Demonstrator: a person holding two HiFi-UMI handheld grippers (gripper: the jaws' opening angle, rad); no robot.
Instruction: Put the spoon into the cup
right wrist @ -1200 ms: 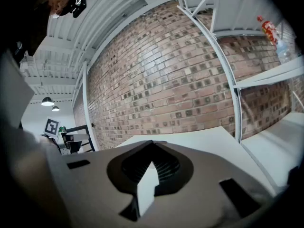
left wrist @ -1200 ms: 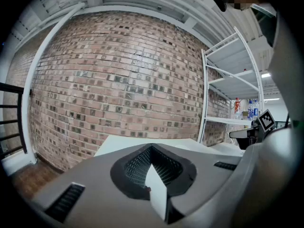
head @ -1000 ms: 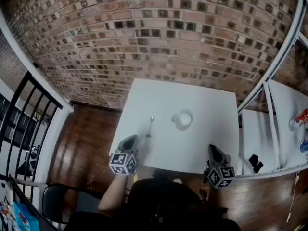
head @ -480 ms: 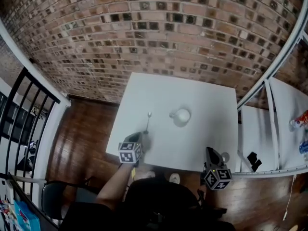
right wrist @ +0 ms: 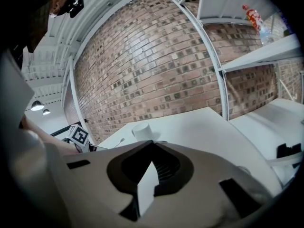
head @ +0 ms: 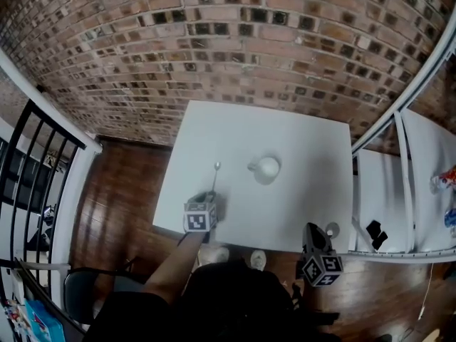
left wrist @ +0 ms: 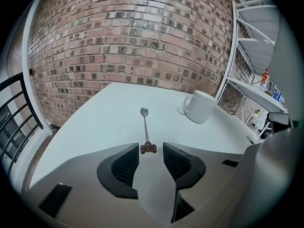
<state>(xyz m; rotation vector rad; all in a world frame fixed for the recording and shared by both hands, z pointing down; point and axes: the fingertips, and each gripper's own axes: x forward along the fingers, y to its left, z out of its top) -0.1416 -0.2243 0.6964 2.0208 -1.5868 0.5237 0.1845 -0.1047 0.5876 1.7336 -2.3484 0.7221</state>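
Spoon (head: 216, 177) flat beside upright white cup (head: 268, 168)

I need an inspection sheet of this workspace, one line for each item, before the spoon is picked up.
Surface: white table.
Job's things: spoon lies flat, bowl pointing away from the person; cup upright to its right, apart from it.
Clutter: small round thing near the table's right corner, not identifiable.
Grippers: left claw opening, spoon's handle end between its tips, not gripped; right claw shut, empty, at the table's near edge.
Cables: nothing seen.
Surroundings: brick wall, white shelves at right, black railing at left, wooden floor.
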